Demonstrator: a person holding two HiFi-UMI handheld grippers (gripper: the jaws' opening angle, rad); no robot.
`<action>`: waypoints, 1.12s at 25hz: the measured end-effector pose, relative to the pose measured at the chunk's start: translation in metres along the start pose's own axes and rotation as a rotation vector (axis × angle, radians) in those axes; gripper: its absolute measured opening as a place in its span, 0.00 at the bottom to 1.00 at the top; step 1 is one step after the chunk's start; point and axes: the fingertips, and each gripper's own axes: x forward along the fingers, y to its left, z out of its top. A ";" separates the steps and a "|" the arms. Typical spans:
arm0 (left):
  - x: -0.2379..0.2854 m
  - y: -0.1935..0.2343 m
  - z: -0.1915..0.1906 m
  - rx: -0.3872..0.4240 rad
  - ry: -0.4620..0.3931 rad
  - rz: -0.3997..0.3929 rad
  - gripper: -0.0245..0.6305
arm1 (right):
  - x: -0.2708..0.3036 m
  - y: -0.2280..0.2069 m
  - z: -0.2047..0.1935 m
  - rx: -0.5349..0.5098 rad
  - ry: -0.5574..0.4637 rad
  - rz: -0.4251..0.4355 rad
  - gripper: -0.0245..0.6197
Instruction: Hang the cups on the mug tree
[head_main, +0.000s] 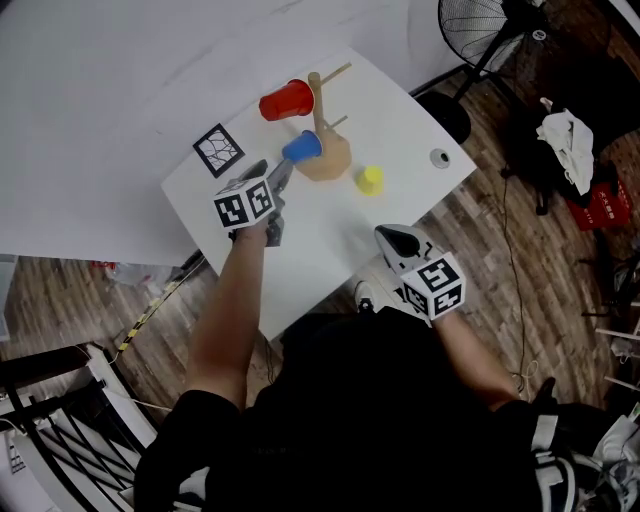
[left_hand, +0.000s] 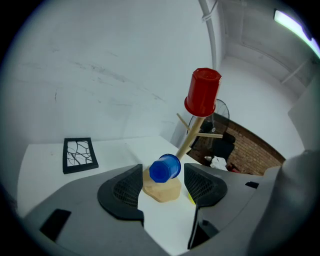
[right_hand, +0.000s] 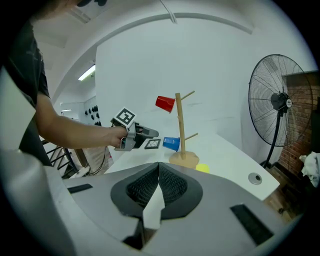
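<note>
The wooden mug tree (head_main: 328, 150) stands on the white table (head_main: 330, 235). A red cup (head_main: 286, 100) hangs on an upper peg, also seen as the red cup (left_hand: 202, 92) in the left gripper view. A blue cup (head_main: 301, 147) sits on a low peg on its side, its base toward my left gripper (head_main: 283, 172). In the left gripper view the blue cup (left_hand: 165, 168) lies just beyond the open jaws, untouched by the pads. A yellow cup (head_main: 370, 180) stands on the table right of the tree's base. My right gripper (head_main: 392, 238) is shut and empty near the table's front edge.
A black-and-white marker card (head_main: 218, 150) lies left of the tree. A round cable hole (head_main: 440, 157) sits near the table's right corner. A standing fan (head_main: 480, 25) is beyond that corner, over wooden floor. A white wall runs behind the table.
</note>
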 end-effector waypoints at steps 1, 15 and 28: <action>-0.006 -0.002 -0.002 0.026 0.009 -0.004 0.45 | 0.002 0.001 0.001 -0.005 -0.001 0.000 0.05; -0.100 0.002 -0.036 0.220 0.042 0.012 0.11 | 0.047 0.002 -0.025 -0.030 0.090 -0.057 0.05; -0.160 0.033 -0.100 0.248 0.167 0.069 0.06 | 0.092 -0.055 -0.034 -0.089 0.210 -0.228 0.05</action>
